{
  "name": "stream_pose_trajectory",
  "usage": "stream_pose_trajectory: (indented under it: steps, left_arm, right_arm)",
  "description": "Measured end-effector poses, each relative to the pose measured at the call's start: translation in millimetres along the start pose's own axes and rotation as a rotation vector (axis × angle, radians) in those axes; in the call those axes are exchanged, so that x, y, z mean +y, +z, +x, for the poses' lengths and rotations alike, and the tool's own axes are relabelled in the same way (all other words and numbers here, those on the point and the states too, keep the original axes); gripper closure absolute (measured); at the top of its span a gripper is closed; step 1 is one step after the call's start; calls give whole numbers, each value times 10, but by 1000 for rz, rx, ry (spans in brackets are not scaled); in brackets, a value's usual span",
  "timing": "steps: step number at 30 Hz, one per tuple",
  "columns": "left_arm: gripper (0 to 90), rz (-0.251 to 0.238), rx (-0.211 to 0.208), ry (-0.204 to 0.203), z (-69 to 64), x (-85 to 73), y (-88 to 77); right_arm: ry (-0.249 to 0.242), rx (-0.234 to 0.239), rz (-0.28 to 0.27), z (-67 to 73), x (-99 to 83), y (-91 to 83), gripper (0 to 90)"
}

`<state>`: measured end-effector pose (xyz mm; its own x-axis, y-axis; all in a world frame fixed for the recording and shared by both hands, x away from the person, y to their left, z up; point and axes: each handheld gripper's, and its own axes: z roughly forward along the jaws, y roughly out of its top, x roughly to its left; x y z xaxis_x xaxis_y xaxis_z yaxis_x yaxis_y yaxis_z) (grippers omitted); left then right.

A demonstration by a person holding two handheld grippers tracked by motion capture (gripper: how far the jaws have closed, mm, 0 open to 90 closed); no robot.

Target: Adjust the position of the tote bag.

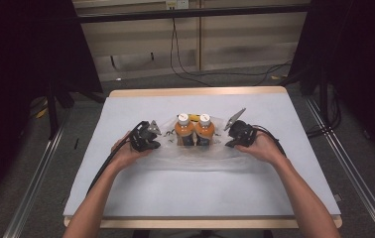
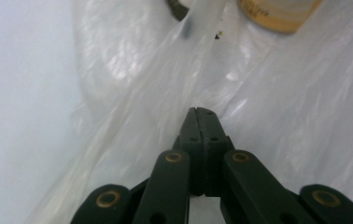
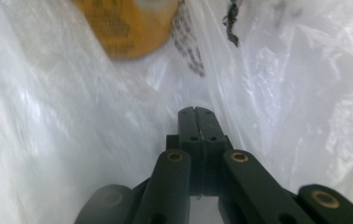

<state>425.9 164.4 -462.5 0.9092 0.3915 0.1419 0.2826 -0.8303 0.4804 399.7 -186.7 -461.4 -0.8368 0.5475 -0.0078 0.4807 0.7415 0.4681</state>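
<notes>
Between the left hand-held gripper (image 1: 152, 140) and right hand-held gripper (image 1: 231, 135), two bottles (image 1: 194, 130) stood in a plastic bag (image 1: 185, 159) on the counter (image 1: 126, 106), each gripper's jaws pinched onto the bag's film, apparently to lift it.

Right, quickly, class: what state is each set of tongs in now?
Left tongs: closed, pinching the clear plastic bag.
Right tongs: closed, pinching the same bag on the other side.

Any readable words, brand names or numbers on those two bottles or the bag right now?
Nothing legible.
Left bottle label: print too blurred to read.
Right bottle label: dark print, too blurred to read.
Plastic bag: dark marks show through it in the right gripper view, unreadable.
</notes>
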Motion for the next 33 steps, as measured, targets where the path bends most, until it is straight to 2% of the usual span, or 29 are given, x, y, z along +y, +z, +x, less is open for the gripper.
stream_pose_trajectory:
  steps: [3, 4, 5, 6, 8, 9, 10, 11, 13, 15, 16, 19, 20, 21, 22, 26, 29, 30, 31, 32, 33]
  left_arm:
    - [900, 3, 8, -9, 21, -30, -8]
    - [900, 11, 25, 8, 42, -18, -1]
    - [900, 11, 25, 8, 42, -18, -1]
    - [900, 16, 32, 2, 61, -9, 11]
    - [900, 21, 30, 6, 98, -3, 13]
    - [900, 14, 49, 6, 113, 1, 25]
    - [900, 12, 42, -2, 148, 6, 41]
    - [900, 12, 42, -2, 148, 6, 41]
    - [900, 21, 48, -8, 163, 19, 44]
    - [900, 27, 34, -9, 196, 16, 42]
    - [900, 30, 38, -13, 203, 10, 39]
    - [900, 42, 41, -4, 224, -17, 25]
    - [900, 51, 47, 17, 227, -17, 17]
    - [900, 58, 61, 11, 218, -29, 12]
    - [900, 60, 39, -1, 226, -59, -7]
    - [900, 46, 43, 0, 221, -134, -45]
    - [900, 44, 22, -6, 217, -198, -84]
    - [900, 40, 20, -10, 214, -231, -104]
    - [900, 53, 24, 10, 224, -248, -122]
    - [900, 44, 18, -13, 218, -268, -126]
    - [900, 44, 18, -13, 218, -268, -126]
  right_arm:
    - [-5, -13, 23, -29, -82, -54, 900]
    - [-3, -31, 32, -49, -111, -73, 900]
    - [-3, -31, 32, -49, -111, -73, 900]
    - [10, -55, 43, -110, -170, -106, 900]
    - [15, -67, 49, -127, -185, -114, 900]
    - [29, -68, 51, -161, -208, -127, 900]
    - [33, -107, 50, -199, -223, -128, 900]
    - [33, -107, 50, -199, -223, -128, 900]
    - [43, -137, 37, -269, -243, -125, 900]
    - [59, -140, 36, -293, -256, -132, 900]
    - [70, -174, 53, -344, -304, -158, 900]
    - [78, -191, 55, -406, -379, -193, 900]
    - [89, -186, 53, -424, -415, -217, 900]
    - [91, -196, 54, -426, -442, -228, 900]
    - [74, -207, 69, -407, -476, -252, 900]
    - [62, -200, 66, -372, -518, -274, 900]
    - [48, -187, 55, -320, -583, -308, 900]
    - [38, -179, 43, -293, -615, -323, 900]
    - [30, -188, 43, -266, -618, -324, 900]
    - [13, -193, 43, -210, -613, -317, 900]
    - [-7, -188, 39, -200, -614, -318, 900]
